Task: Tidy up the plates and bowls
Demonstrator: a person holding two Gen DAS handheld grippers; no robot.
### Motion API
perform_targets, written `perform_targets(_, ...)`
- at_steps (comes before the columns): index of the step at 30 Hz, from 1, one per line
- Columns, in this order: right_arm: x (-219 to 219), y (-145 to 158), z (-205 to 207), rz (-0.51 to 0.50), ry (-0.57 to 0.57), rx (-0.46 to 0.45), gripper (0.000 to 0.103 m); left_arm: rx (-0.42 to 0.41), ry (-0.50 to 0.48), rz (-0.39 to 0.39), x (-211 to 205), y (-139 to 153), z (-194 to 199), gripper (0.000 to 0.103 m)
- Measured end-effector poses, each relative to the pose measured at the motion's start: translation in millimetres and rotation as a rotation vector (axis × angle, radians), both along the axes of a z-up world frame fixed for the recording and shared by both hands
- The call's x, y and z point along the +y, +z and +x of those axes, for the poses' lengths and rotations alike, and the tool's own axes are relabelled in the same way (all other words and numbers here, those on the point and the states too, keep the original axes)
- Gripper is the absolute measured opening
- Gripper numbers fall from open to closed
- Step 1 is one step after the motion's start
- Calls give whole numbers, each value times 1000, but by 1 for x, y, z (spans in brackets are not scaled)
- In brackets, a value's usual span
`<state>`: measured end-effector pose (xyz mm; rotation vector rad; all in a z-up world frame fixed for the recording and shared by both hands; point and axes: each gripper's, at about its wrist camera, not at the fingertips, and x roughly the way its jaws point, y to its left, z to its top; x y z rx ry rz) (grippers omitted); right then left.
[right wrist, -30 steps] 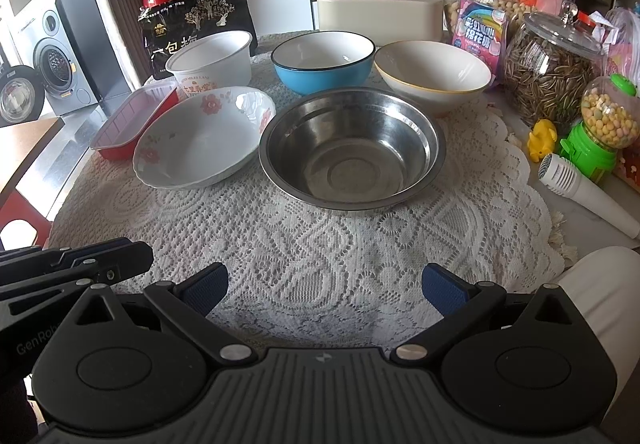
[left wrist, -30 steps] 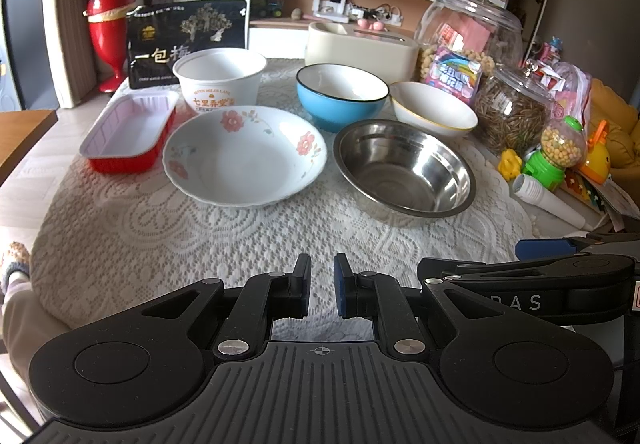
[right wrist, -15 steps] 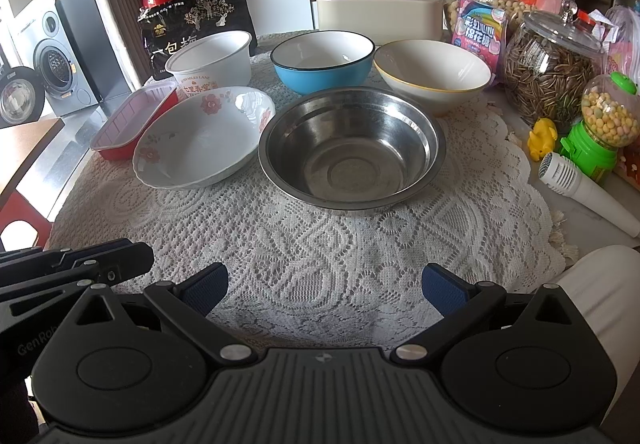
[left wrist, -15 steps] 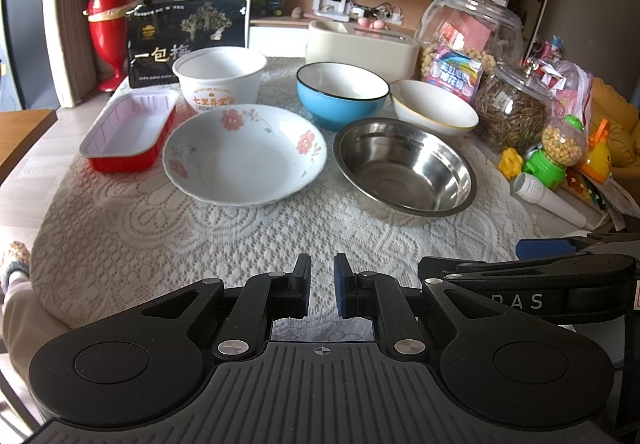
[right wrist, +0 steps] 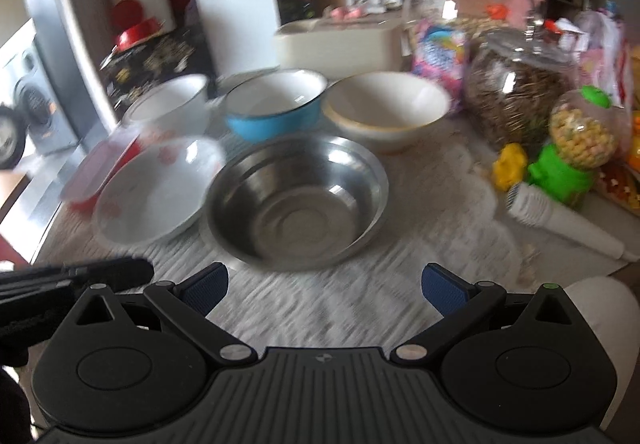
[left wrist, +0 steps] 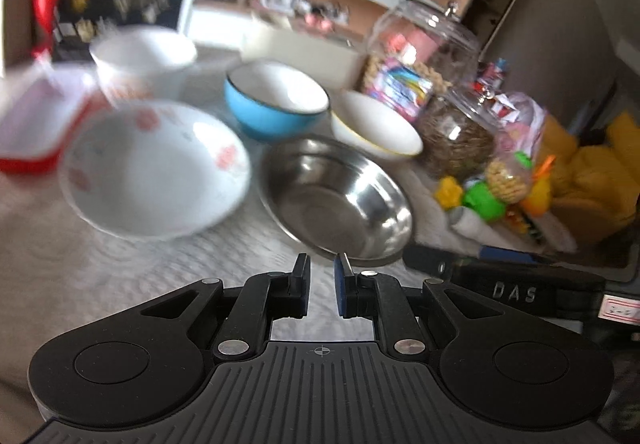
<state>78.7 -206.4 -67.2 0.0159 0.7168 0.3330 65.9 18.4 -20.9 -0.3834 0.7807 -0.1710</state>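
Observation:
A steel bowl point(left wrist: 340, 200) point(right wrist: 296, 200) sits mid-table on the lace cloth. Left of it is a white flowered plate point(left wrist: 156, 168) point(right wrist: 160, 184). Behind stand a blue bowl point(left wrist: 276, 100) point(right wrist: 276, 104), a cream bowl point(left wrist: 376, 128) point(right wrist: 388, 108) and a white paper bowl point(left wrist: 140, 56) point(right wrist: 168, 100). My left gripper point(left wrist: 322, 280) is nearly shut and empty, just short of the steel bowl's near rim. My right gripper point(right wrist: 324, 284) is open wide and empty, close before the steel bowl.
A red tray point(left wrist: 36, 116) lies at the far left. Glass jars point(right wrist: 516, 92), a green candy toy point(right wrist: 568, 160) and a white tube point(right wrist: 560, 220) crowd the right side. A cream box point(right wrist: 340, 44) stands behind the bowls.
Both grippers have moved forward toward the steel bowl and tilted; both views are now motion-blurred. The jaws have kept their openings.

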Motion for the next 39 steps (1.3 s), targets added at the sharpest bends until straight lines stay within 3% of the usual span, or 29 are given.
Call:
perform_targets(3,-16,1,18,55,-12,-19,103,67,62,14,-1,-4,21,14)
perform_targets(6,-26,2,40,111,15,-30,103,65,58,42,1,-6,39,14)
perform_targets(10,-32,-3,66,165,69,-19,103,76,75,21,13,-16,57,14)
perform_targets(14,-32,-21,93,186,108,43,103,49,104,43,18,-17,72,14)
perform_targets(22,-31,-55,146,324,132,248,103,51,103,99,16,-22,104,15)
perform_targets(28,-21,-66,160,296,147,298,103,66,88,173,11,-30,116,18)
perform_targets(39,-4,-64,165,173,192,309,103,81,61,121,13,-31,124,20)
